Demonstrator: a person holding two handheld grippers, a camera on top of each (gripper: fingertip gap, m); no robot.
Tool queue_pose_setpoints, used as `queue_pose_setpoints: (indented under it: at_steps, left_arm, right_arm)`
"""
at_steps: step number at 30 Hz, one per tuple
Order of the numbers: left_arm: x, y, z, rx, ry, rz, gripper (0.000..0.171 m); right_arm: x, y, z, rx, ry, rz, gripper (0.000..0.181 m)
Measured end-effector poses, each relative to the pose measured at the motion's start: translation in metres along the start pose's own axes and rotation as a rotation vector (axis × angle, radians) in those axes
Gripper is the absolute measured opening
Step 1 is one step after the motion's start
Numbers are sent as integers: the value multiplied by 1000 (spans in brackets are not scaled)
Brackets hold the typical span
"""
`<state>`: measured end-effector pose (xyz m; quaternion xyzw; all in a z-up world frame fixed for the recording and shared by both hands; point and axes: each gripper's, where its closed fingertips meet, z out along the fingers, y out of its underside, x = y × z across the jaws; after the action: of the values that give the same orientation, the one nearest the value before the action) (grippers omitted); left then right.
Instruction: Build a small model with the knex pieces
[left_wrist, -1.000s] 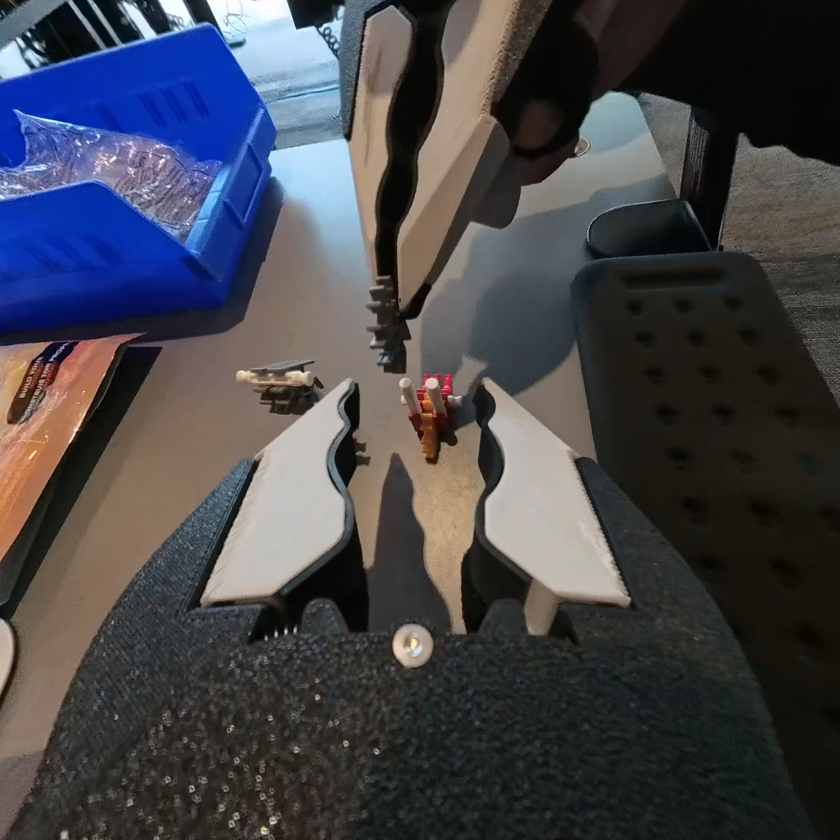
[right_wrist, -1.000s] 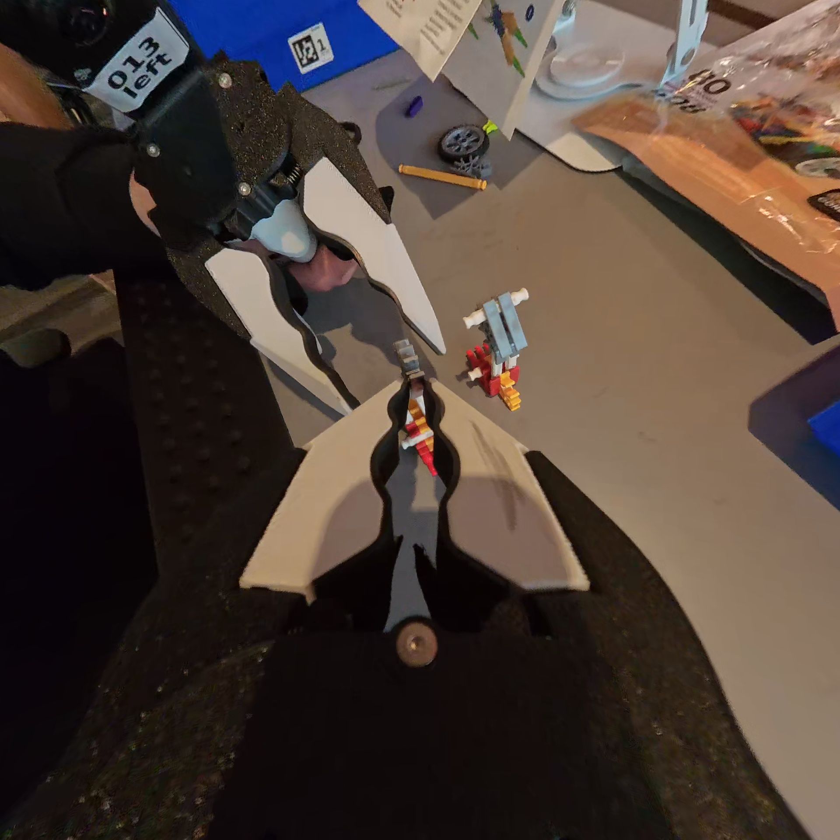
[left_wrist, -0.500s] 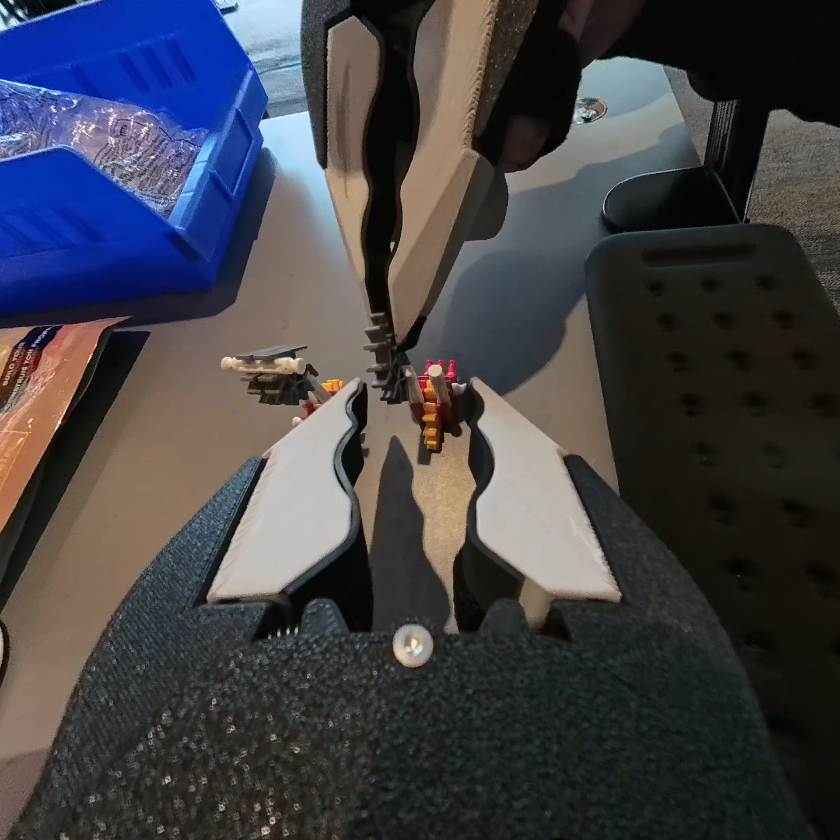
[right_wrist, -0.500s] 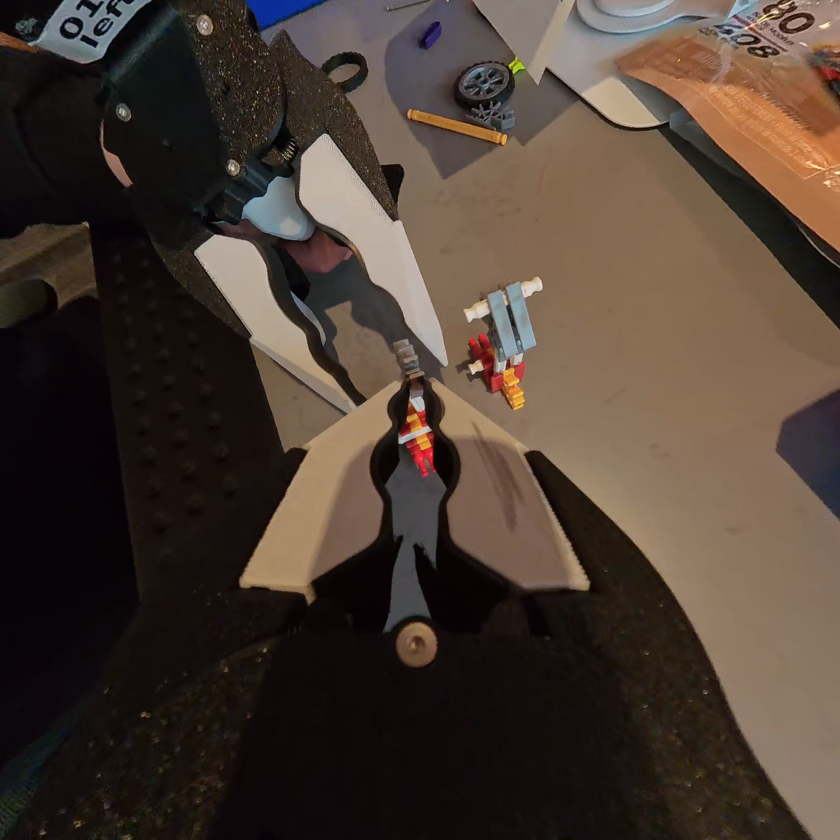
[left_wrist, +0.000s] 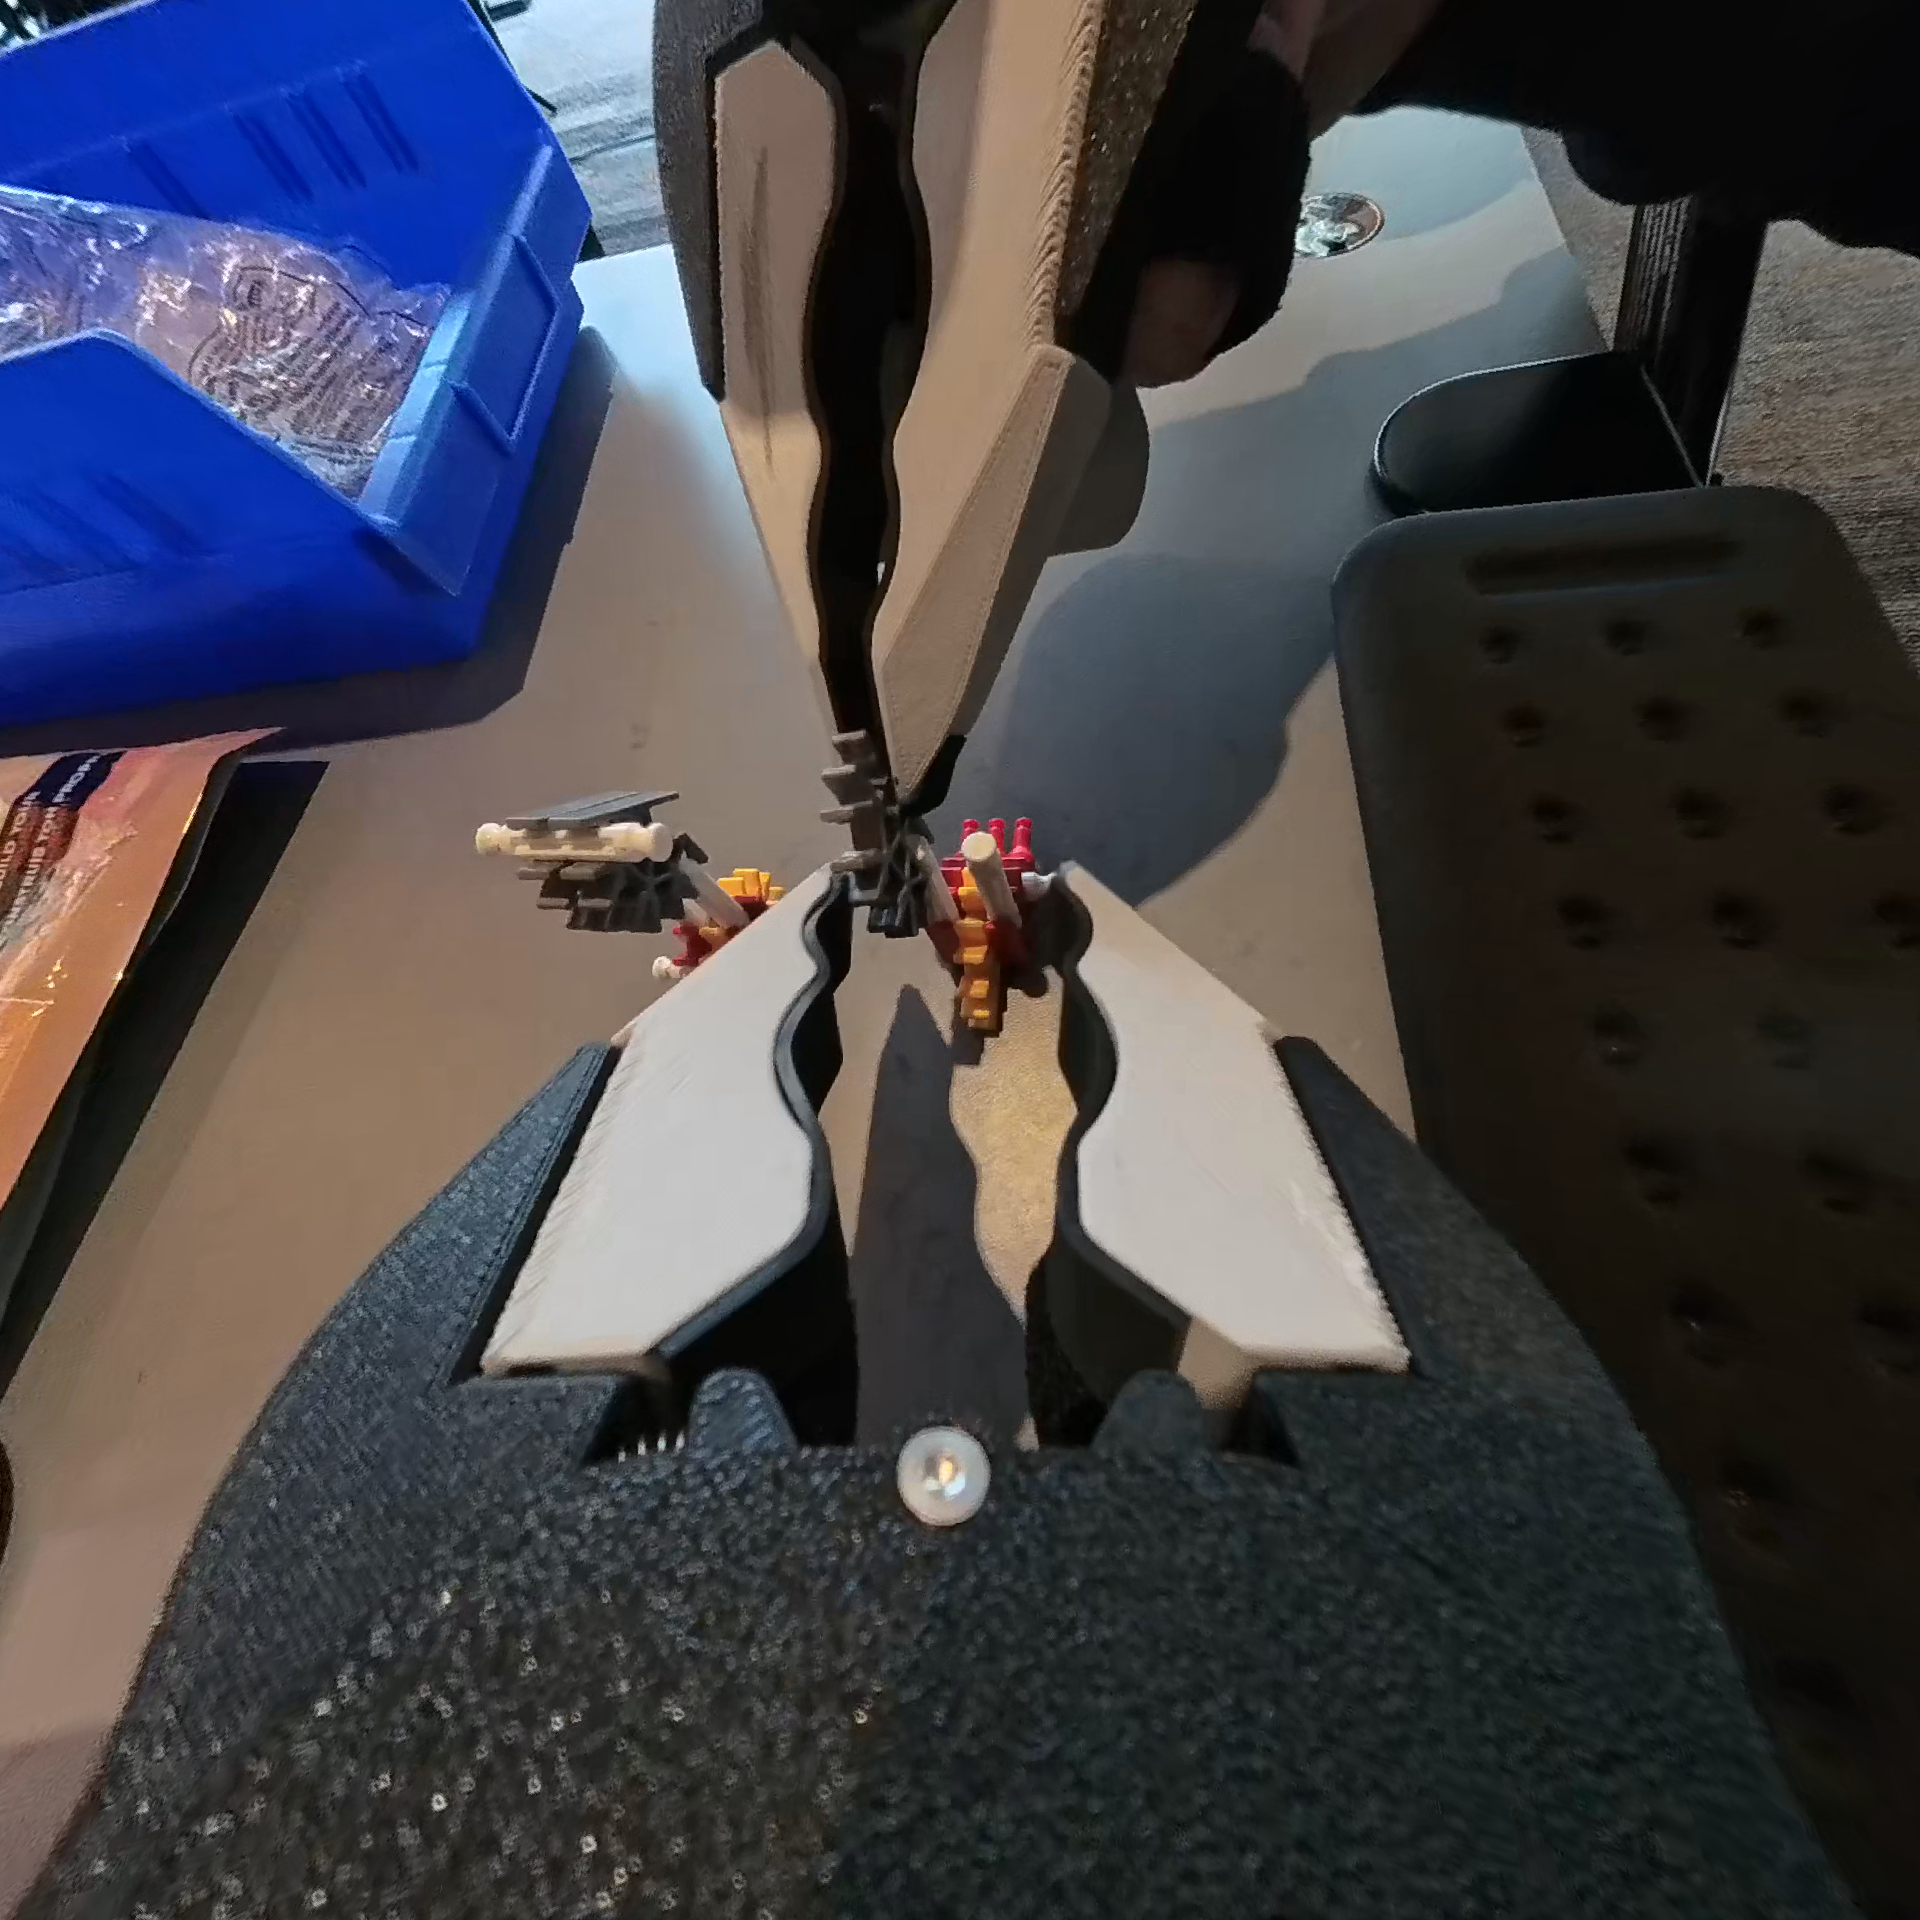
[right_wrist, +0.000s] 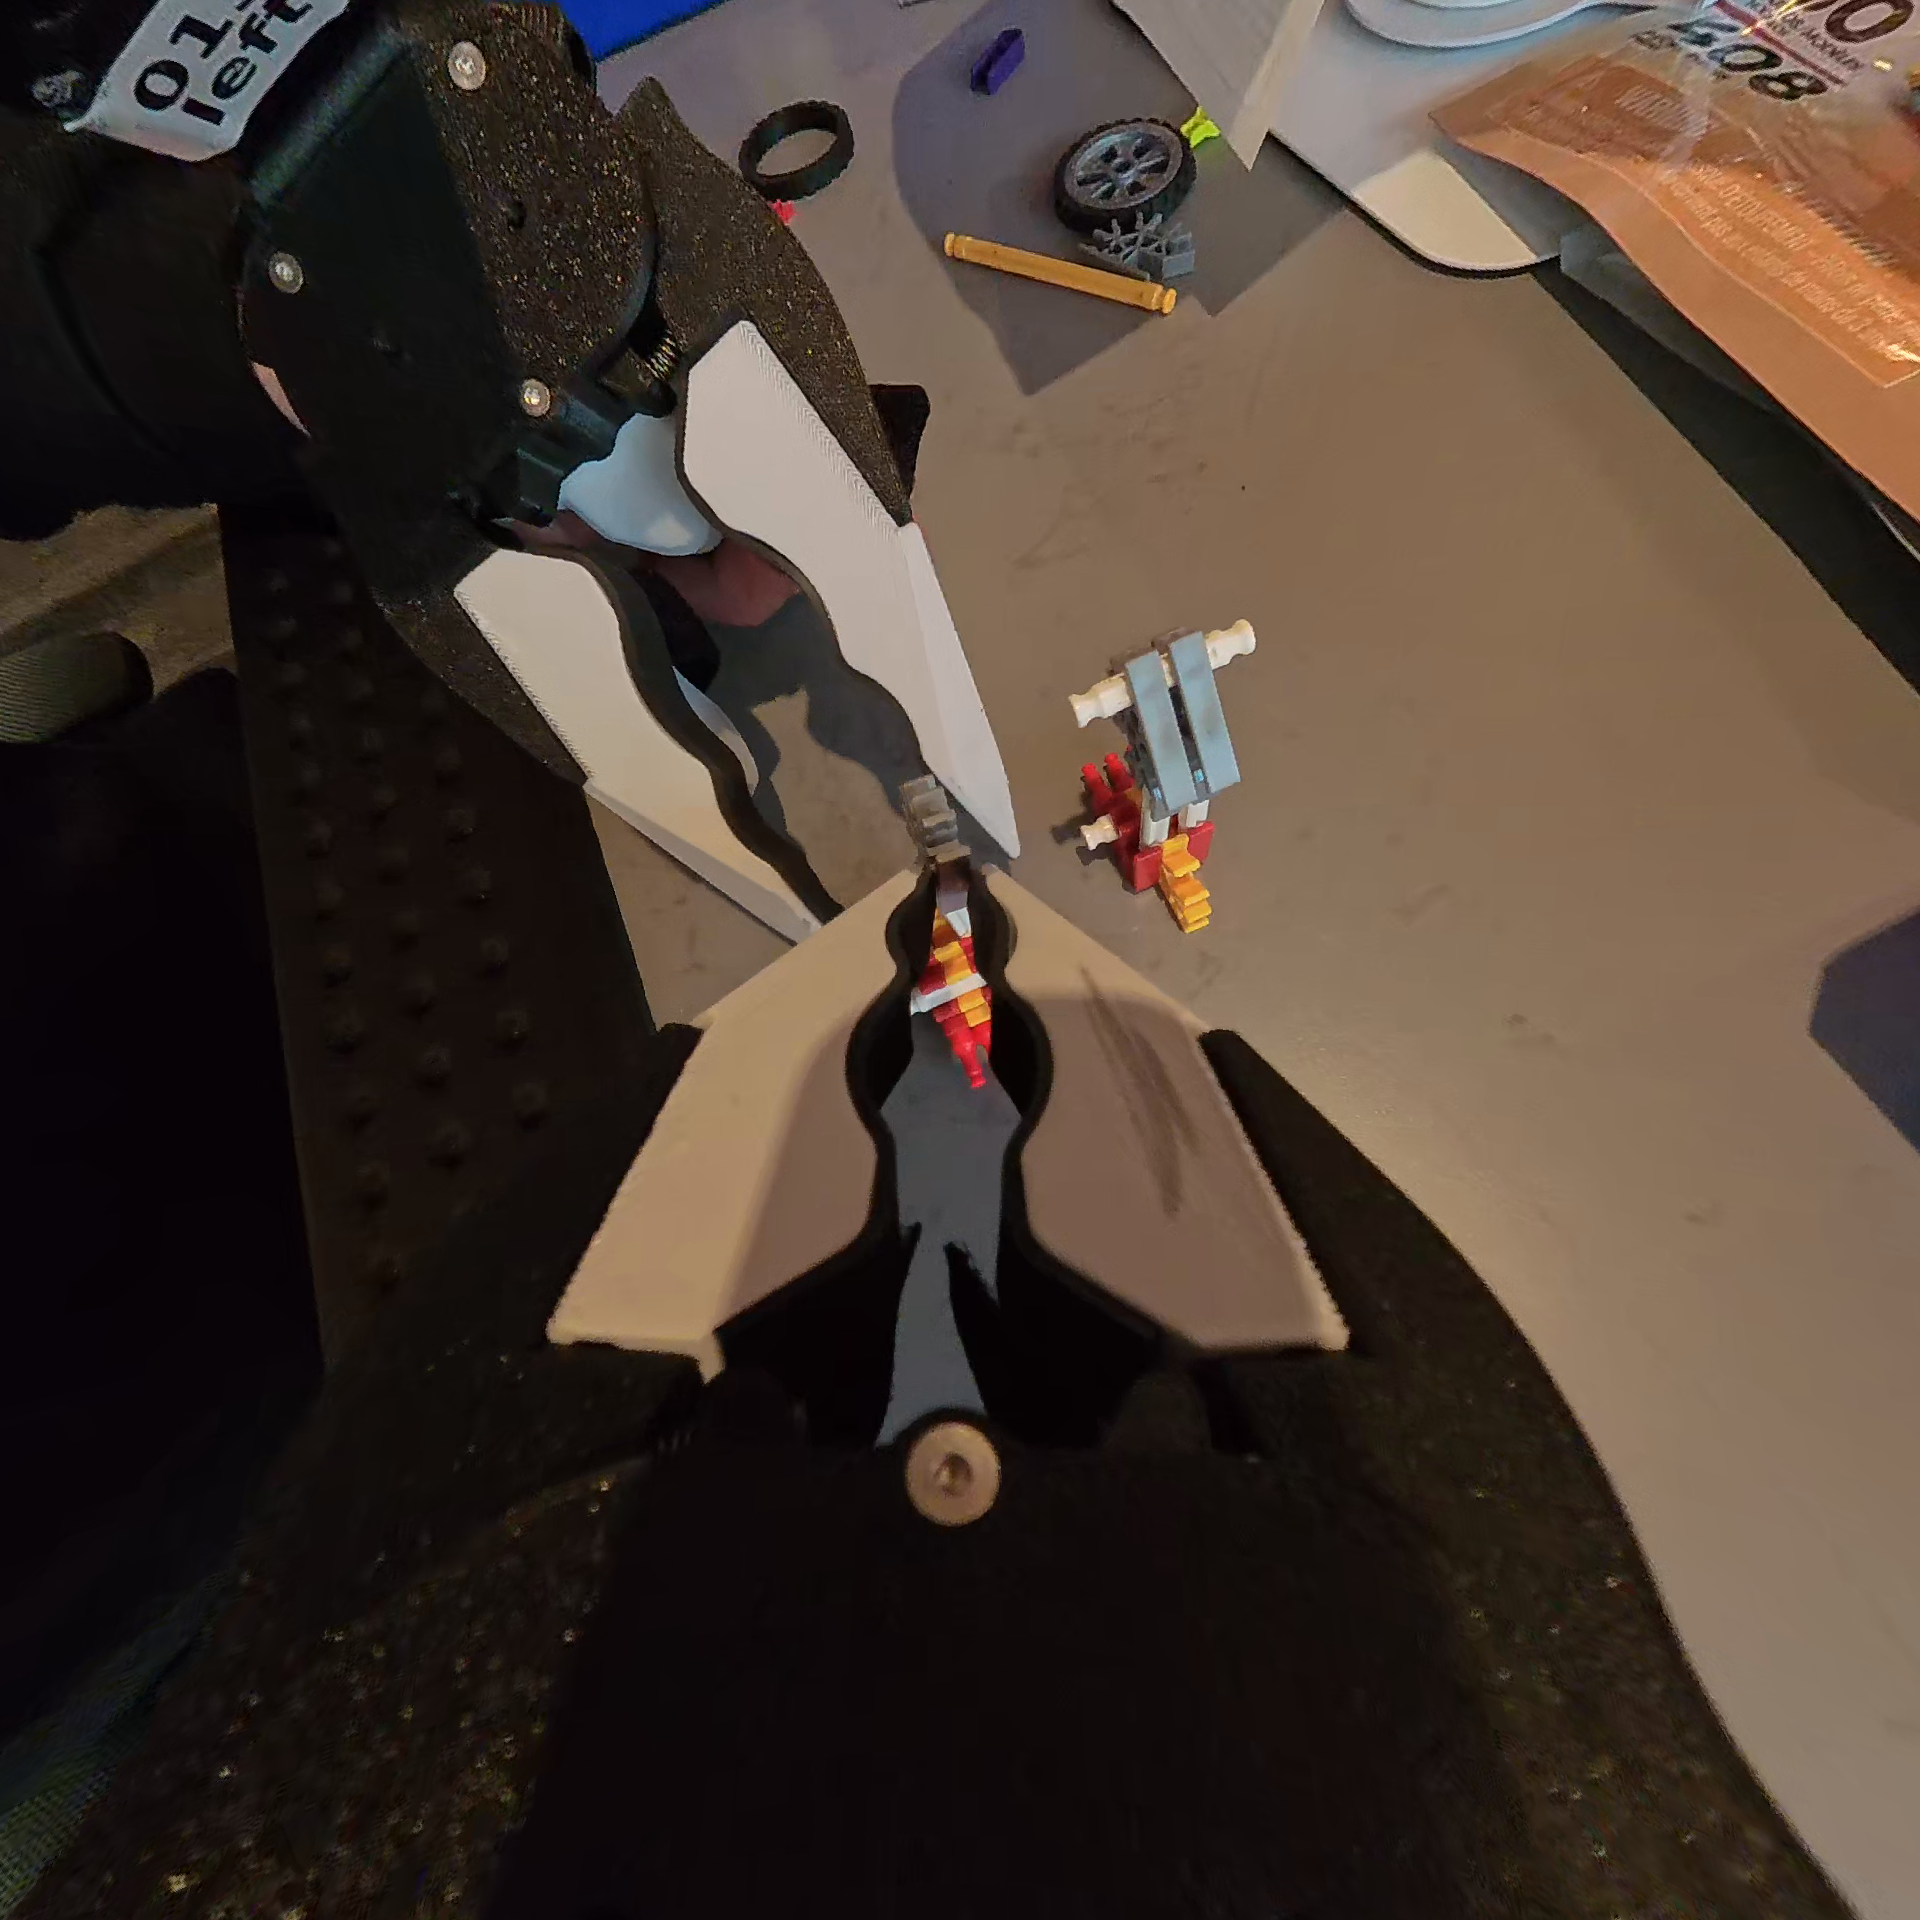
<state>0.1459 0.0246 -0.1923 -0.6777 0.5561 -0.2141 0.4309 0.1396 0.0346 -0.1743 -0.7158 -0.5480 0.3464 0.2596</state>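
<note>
We see the right gripper (right_wrist: 951, 883) pinched shut on a grey connector (left_wrist: 868, 821), which it holds tip-down against the small red-and-orange model (left_wrist: 982, 935) on the table (right_wrist: 1455, 582). The left gripper (left_wrist: 945, 904) is spread open, its fingers (left_wrist: 727, 1049) flanking that model without contact, seemingly placed to steady it. A second model (right_wrist: 1164, 769) stands just beside; a blue bin (left_wrist: 260, 436) lies well apart.

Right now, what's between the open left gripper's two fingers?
In the left wrist view, the left gripper brackets the gray connector pinched by the right gripper and a small red and orange toy piece on bare table.
</note>
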Motion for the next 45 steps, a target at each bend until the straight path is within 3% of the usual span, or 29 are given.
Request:
queue_pose_setpoints:
  at_steps: [7, 16, 34, 45]
  left_arm:
    - [-2, -5, -4, 42, 19, -40, 36]
    - [-10, -17, -13, 121, 10, -72, 9]
    - [-8, -15, -8, 92, 12, -43, 5]
    - [-10, -13, -8, 94, 27, -81, 5]
  right_arm:
    - [0, 1, -1, 11, -12, 15, 6]
    - [-2, 1, 0, 15, -16, -4, 5]
    - [-3, 2, -4, 62, -20, 9, 10]
    - [4, 21, 2, -18, 42, -29, 10]
